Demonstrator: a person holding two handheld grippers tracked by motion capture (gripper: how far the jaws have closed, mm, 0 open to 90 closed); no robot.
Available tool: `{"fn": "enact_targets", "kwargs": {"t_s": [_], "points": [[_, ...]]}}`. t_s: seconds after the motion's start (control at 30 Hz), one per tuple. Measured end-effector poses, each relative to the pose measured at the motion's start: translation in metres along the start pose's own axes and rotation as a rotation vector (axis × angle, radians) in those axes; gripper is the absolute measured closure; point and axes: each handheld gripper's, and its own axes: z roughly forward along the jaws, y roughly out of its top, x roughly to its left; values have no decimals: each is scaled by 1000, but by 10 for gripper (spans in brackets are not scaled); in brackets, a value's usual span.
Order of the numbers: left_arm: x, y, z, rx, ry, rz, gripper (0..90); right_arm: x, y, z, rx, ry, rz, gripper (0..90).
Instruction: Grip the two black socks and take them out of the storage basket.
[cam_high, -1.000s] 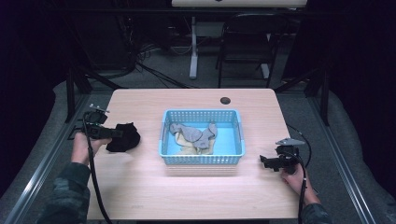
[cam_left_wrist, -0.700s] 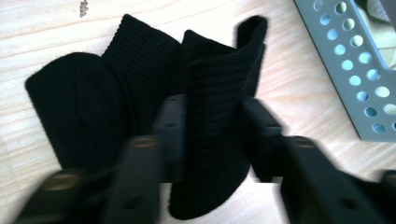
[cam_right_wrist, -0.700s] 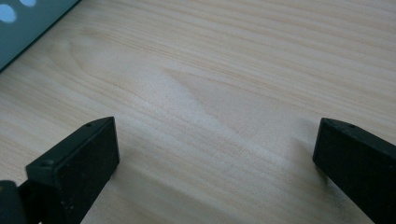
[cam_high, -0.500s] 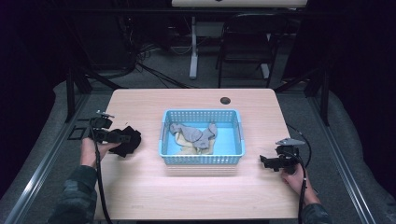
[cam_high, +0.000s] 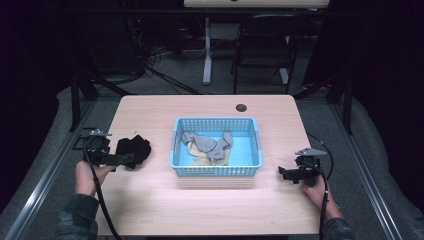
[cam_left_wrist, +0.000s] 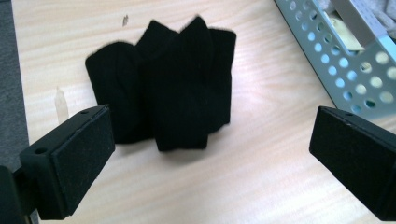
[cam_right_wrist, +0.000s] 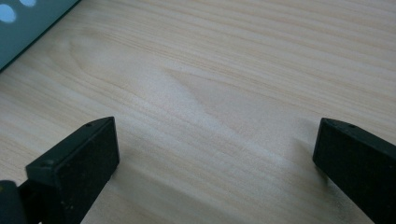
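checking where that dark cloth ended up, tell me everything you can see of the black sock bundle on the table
The black sock bundle is soft, dark knit fabric, folded into a loose, lumpy pile with several rounded ends poking up at its far edge. It lies flat on the pale wood table, left of the blue basket and apart from it. The left tool has just been opening; its jaws stand wide in front of the bundle, with nothing between them, and neither pad touches the fabric.
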Motion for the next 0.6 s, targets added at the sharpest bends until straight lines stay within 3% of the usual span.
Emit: {"fn": "enact_targets", "kwargs": {"t_s": [0.23,0.6], "points": [[-2,-35,0,-19,42,-25,2,0,0,0,0,0,0,0],[4,-42,4,-22,42,-43,2,0,0,0,0,0,0,0]]}}
